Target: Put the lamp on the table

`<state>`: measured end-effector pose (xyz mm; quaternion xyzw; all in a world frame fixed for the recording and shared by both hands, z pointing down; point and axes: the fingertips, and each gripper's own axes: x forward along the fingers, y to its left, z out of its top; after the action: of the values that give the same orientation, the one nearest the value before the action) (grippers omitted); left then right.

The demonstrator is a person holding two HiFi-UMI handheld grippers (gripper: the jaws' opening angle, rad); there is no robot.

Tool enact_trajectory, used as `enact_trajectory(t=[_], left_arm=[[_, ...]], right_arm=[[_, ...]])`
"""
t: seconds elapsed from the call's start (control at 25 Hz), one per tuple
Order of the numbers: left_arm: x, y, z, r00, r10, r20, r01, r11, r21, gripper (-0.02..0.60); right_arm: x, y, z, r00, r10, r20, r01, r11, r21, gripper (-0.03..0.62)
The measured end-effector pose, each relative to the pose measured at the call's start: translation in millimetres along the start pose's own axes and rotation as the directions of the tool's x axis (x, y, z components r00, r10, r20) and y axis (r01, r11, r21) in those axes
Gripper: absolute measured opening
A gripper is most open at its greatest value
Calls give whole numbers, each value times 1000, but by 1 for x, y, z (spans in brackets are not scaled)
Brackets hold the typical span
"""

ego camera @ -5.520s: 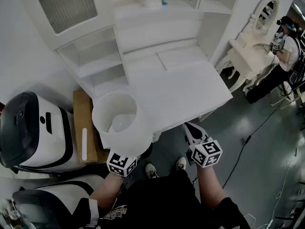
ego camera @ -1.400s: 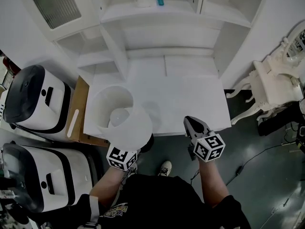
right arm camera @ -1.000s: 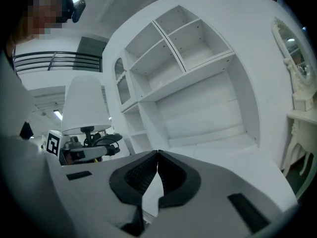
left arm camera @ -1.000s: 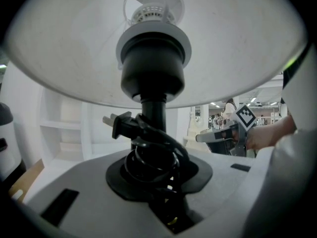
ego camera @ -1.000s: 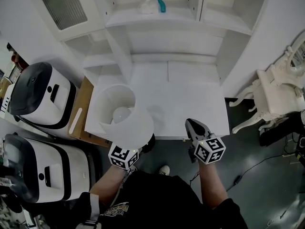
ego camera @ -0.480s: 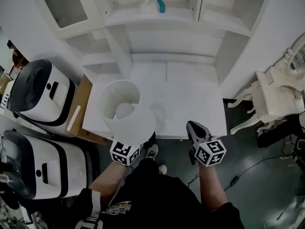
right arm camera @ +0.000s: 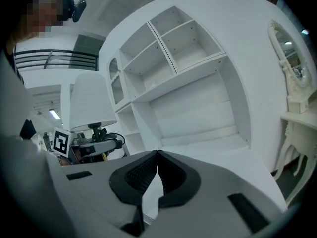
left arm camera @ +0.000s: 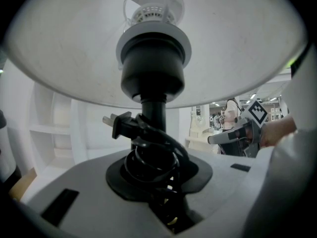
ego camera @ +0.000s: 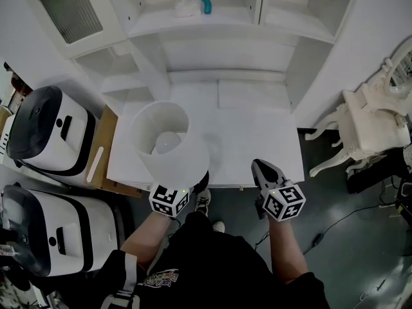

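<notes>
The lamp has a white shade (ego camera: 168,143) and a black stem (left arm camera: 152,114) with its cord and plug (left arm camera: 118,125) coiled round the foot. My left gripper (left arm camera: 157,180) is shut on that stem and coil and holds the lamp upright over the front left part of the white table (ego camera: 251,140). In the head view the shade hides the left jaws; only the marker cube (ego camera: 169,200) shows. My right gripper (ego camera: 262,168) hovers at the table's front edge, right of the lamp, shut with nothing in it (right arm camera: 157,160). The right gripper view shows the lamp (right arm camera: 90,103) at its left.
Two white and black machines (ego camera: 42,131) (ego camera: 58,230) stand left of the table beside a brown board (ego camera: 96,163). White shelves rise behind the table, with a teal item (ego camera: 205,4) on top. A white dressing table (ego camera: 376,118) stands at the right. Cables lie on the dark floor.
The lamp has moved slightly forward over the table's front left part, still in my left gripper. The right gripper stays shut at the table's front edge.
</notes>
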<state>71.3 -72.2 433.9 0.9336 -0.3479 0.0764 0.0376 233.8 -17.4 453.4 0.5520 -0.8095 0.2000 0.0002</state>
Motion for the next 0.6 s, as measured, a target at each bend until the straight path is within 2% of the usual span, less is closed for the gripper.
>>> enact_trajectory(t=[0.6], left_arm=[[52,50,-5,1000,-20,-8,20,999,30,112]], right_arm=[[71,-25,17,1000,-9,-12,9,1000,4,26]])
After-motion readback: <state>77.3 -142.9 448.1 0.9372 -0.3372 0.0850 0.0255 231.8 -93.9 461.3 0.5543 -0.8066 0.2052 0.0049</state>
